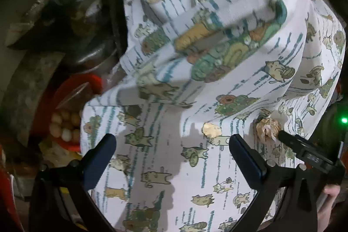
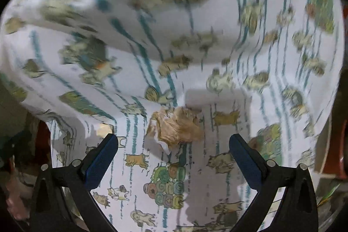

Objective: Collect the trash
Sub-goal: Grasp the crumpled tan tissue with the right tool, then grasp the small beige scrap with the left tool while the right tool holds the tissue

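Right gripper (image 2: 173, 142) and left gripper (image 1: 173, 142) both stand open; crumpled brown wrapper (image 2: 177, 126) may slide off the loose cat-print cloth (image 2: 217, 166) if nudged.

The cloth (image 2: 217, 145) is soft matt white fabric, printed with cats and teal stripes, lying in loose folds. On it sits a wad of crumpled paper (image 2: 177, 127), tan, thin and wrinkled. Both grippers have matt black plastic frames with blue, finely textured pads (image 1: 100, 163). The bowl (image 1: 65, 90) beside the cloth looks like glossy red plastic.
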